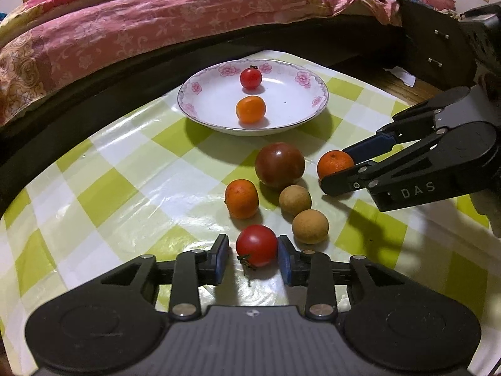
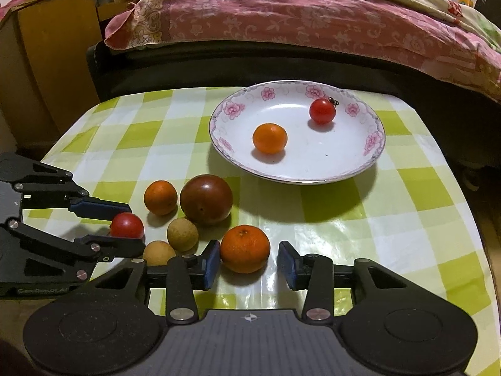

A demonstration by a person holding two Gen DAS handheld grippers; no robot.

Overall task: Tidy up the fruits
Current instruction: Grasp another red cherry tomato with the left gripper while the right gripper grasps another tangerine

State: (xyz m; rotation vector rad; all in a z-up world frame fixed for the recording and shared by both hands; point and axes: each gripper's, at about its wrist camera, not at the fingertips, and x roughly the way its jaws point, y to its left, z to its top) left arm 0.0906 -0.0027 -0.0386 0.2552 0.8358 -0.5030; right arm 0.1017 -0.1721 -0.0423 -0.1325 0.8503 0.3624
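Here each spread claw brackets fruit: left (image 1: 253, 258) a red tomato (image 1: 256, 246), right (image 2: 249, 264) a tangerine (image 2: 245, 248).

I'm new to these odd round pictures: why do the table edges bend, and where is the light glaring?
Left wrist view: fisheye lens curves the tablecloth, glare streaks beside the red tomato, dark corners. Right wrist view: same bending, sheen near the orange, plate casting a hard shadow toward the camera.
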